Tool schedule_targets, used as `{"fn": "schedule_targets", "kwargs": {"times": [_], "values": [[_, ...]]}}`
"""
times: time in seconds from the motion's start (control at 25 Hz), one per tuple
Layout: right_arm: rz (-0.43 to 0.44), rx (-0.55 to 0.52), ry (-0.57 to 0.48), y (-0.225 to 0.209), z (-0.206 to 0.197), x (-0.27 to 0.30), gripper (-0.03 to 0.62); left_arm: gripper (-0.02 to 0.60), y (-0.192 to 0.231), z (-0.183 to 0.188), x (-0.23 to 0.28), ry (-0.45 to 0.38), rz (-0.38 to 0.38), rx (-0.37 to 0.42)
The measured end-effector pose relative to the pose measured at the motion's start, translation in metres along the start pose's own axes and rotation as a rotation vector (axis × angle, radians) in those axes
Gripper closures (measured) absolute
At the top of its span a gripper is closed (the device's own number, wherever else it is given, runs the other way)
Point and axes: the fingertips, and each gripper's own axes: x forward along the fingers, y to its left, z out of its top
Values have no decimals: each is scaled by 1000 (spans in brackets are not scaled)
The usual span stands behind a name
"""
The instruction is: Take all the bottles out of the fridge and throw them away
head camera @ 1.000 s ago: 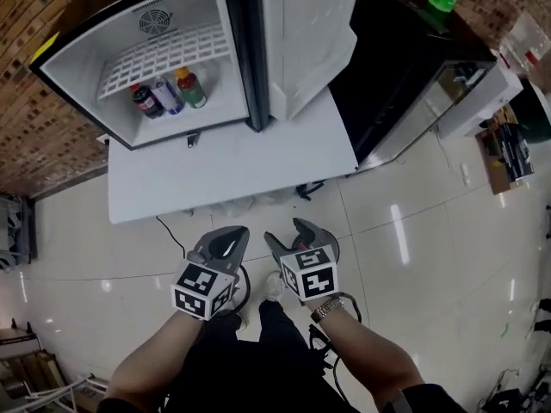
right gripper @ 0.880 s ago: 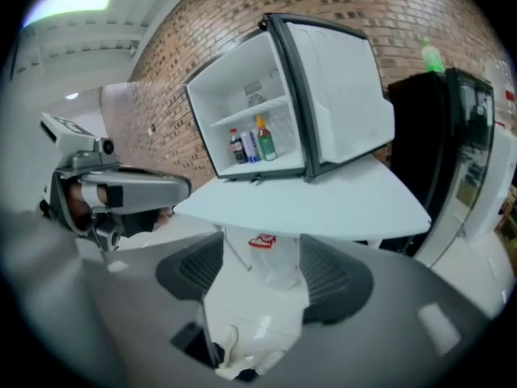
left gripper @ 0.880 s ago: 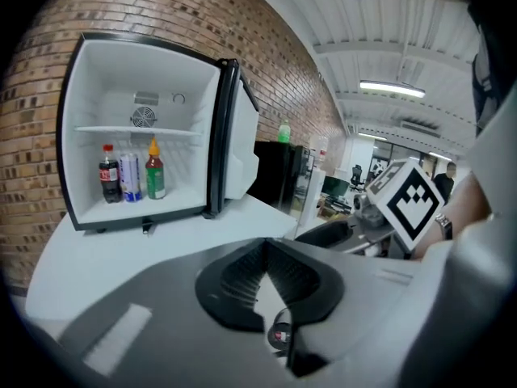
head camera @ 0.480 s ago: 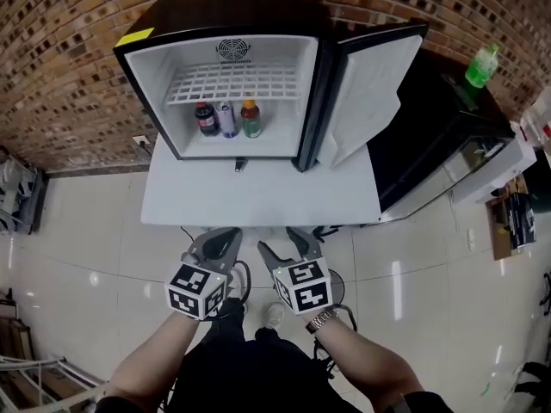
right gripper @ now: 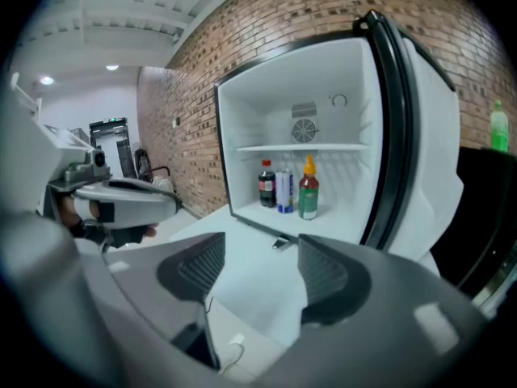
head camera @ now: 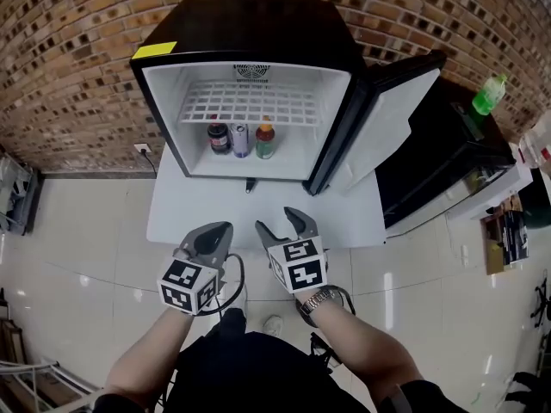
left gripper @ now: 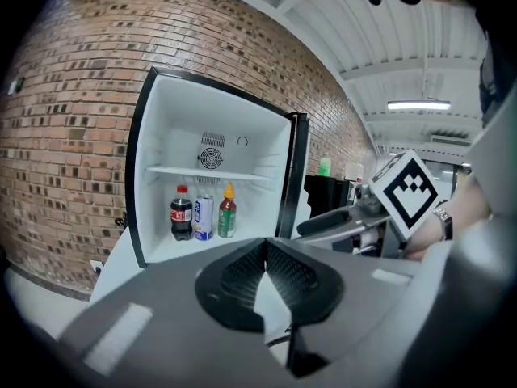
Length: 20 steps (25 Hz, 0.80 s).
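An open mini fridge (head camera: pixel 258 24) stands on a white table (head camera: pixel 181 218). On its floor stand a dark cola bottle (head camera: pixel 219 136), a blue-white can (head camera: pixel 240 138) and an orange-capped bottle with a green label (head camera: pixel 265 139). The left gripper view shows them as cola bottle (left gripper: pixel 181 217), can (left gripper: pixel 203 218) and orange-capped bottle (left gripper: pixel 227 215). My left gripper (head camera: pixel 215 231) hangs at the table's front edge, its jaws shut with nothing in them. Beside it, my right gripper (head camera: pixel 277 222) is open and empty. Both are well short of the fridge.
The fridge door (head camera: pixel 387 119) stands open to the right. A wire shelf (head camera: pixel 250 103) spans the fridge above the drinks. A black cabinet (head camera: pixel 430 162) to the right carries a green bottle (head camera: pixel 490 93). A brick wall (head camera: pixel 69 58) is behind; the floor is tiled.
The head view has swung so the fridge sits nearer the middle and squarer. Both grippers have come forward to the table's front edge. Neither gripper's jaws have visibly changed.
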Motion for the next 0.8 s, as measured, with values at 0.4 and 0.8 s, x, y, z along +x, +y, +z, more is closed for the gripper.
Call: {"fn": "schedule_targets", "kwargs": {"times": [0.4,0.8], "values": [[-95,-24,53,-54,39,90,309,577,38,12,45,44,-63,39],[-165,-28,141,-98,47,176,309,577,83,6,73,101,-92,39]]}}
